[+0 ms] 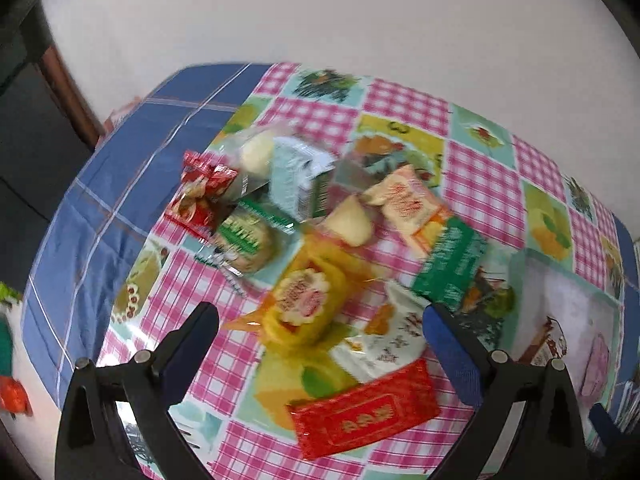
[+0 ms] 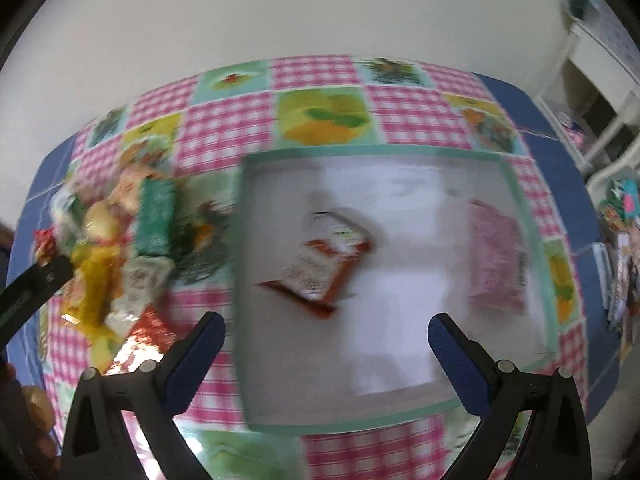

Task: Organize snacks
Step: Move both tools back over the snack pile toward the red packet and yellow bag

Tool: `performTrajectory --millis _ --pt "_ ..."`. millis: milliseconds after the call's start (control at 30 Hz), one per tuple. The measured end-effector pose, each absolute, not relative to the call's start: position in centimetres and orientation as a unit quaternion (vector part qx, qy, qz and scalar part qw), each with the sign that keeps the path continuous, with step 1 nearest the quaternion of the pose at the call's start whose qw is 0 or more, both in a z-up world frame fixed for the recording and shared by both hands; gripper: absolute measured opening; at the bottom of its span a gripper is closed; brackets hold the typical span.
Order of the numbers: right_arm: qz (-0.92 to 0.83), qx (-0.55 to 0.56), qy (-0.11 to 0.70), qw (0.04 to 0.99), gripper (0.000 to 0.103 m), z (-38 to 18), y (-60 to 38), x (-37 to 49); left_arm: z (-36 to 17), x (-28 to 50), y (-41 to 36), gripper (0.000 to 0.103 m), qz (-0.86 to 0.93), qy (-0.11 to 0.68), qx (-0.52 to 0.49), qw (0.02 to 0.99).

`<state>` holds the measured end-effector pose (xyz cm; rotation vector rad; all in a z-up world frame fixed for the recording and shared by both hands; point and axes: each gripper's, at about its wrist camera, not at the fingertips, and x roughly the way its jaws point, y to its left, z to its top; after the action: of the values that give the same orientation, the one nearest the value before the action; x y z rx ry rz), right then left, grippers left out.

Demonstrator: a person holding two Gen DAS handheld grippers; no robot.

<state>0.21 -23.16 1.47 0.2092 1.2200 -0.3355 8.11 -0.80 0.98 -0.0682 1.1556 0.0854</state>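
Observation:
A pile of wrapped snacks lies on the checked tablecloth [image 1: 200, 280]. In the left wrist view my left gripper [image 1: 320, 320] hangs open just above a yellow round pastry pack [image 1: 306, 300], with a red flat packet [image 1: 364, 412] nearer and a green packet [image 1: 452, 268] to the right. In the right wrist view my right gripper [image 2: 326, 332] is open over a shallow white tray with a green rim [image 2: 532, 216]. An orange-and-white packet [image 2: 320, 264] and a pink packet [image 2: 496, 256] lie inside the tray. The snack pile [image 2: 116, 240] sits left of the tray.
The left gripper's black finger [image 2: 36, 284] shows at the far left of the right wrist view. A white wall backs the table. White furniture [image 2: 592, 92] and more packets [image 2: 620, 248] stand at the right. The tray [image 1: 560, 300] lies right of the pile.

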Motion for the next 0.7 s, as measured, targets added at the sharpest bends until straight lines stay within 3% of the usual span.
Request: performTrajectory --millis 533,700 --pt "-0.058 0.14 0.602 0.784 0.103 -2.4 -14.8 1.7 -3.4 7.6 5.9 0.101 0.077 0.586 -0.059 0.805" --pt "-0.058 0.138 0.61 0.778 0.102 -3.4 -12.8 2.2 -4.4 7.2 7.8 0.101 0.08 0.586 -0.11 0.799"
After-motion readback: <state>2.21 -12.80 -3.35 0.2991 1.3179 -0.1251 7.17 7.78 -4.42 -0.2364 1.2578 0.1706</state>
